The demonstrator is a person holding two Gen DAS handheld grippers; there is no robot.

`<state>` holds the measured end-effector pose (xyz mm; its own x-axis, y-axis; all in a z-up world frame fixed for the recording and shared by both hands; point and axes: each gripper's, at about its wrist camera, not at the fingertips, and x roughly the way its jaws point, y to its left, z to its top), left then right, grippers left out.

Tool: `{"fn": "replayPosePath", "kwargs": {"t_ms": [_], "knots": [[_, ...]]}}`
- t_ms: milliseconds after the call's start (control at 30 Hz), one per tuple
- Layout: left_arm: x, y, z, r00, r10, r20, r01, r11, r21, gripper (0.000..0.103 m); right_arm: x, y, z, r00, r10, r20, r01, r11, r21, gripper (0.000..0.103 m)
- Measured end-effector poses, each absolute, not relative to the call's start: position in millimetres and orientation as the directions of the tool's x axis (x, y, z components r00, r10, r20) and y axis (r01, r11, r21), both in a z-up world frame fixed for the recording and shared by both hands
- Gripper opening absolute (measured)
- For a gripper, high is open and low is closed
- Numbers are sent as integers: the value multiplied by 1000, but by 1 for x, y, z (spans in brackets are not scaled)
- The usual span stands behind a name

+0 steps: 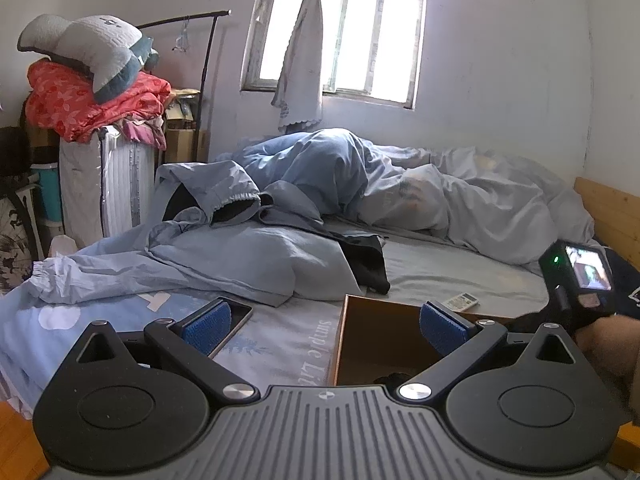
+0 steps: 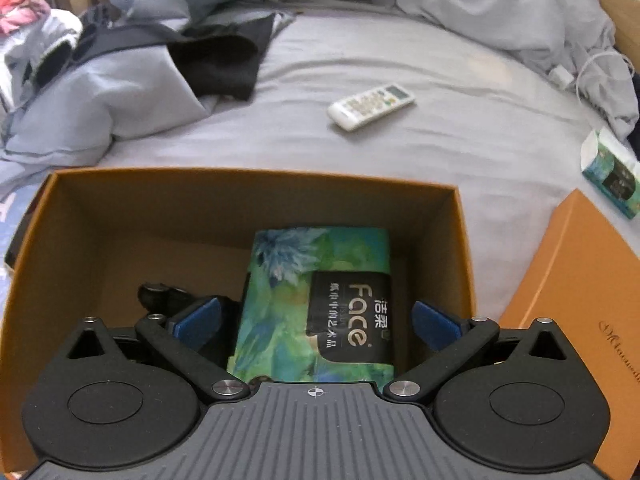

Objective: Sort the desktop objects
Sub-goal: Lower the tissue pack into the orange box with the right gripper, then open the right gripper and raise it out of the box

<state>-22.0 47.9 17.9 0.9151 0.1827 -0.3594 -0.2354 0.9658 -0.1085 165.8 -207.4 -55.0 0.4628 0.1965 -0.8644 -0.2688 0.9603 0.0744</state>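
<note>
Right gripper [image 2: 316,320] hangs over the orange box [image 2: 256,180], jaws apart around a tissue pack [image 2: 316,280] lying inside, pads not visibly touching. Left gripper [image 1: 324,324] is spread wide, empty, above the bed's near edge. A remote [image 2: 370,106] lies mid-bed [image 2: 440,140].

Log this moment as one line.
right gripper: open over tissue pack in box | left gripper: open | remote: on bed

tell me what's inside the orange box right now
Inside the orange box lies a green floral tissue pack marked "Face", with a black object beside it. The right gripper hides the black object's near part and the box's near floor.
</note>
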Motion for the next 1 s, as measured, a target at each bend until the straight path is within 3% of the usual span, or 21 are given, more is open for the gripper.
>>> {"fn": "replayPosePath", "kwargs": {"t_ms": [300,633,1000], "knots": [[-26,46,21,919,185,-348,-230,968,-95,103,143,-219,-20,495,266,-827,-310,943,117,103],[-25,45,21,920,182,-347,-227,969,-93,103,90,-269,26,583,379,-719,-312,921,233,103],[-27,42,21,920,157,-359,-204,974,-96,103,8,-339,31,730,338,-594,-274,941,199,103]]}}
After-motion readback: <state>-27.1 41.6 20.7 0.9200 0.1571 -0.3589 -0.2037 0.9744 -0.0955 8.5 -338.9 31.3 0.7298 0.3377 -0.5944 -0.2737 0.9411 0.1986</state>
